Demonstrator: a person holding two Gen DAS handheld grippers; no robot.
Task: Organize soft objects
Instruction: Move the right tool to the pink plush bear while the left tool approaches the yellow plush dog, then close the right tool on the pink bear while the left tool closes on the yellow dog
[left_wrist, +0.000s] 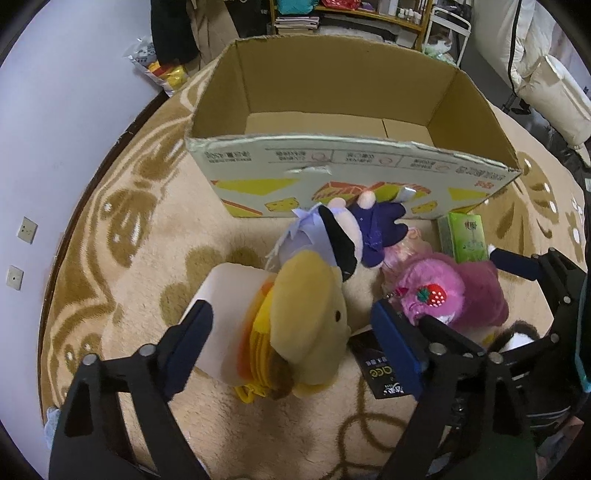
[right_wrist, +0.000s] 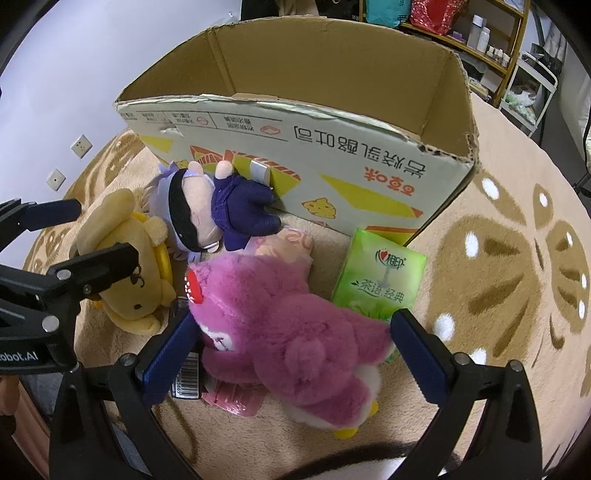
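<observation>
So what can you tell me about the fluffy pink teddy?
The pink bear is a fuzzy plush with purplish-pink fur, a round ear, cream and yellow bits at its bottom end, and a red strawberry patch. It lies on its side on the beige rug, resting over a pink packet and touching the green tissue pack. The right claw is open, with one finger on each side of it, not squeezing yet.

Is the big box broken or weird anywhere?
Yes. The big open cardboard box stands upside down, so its printed writing reads inverted. Its top front edge is ragged, with a small tear in the printed face near the left end, and the right corner is frayed.
</observation>
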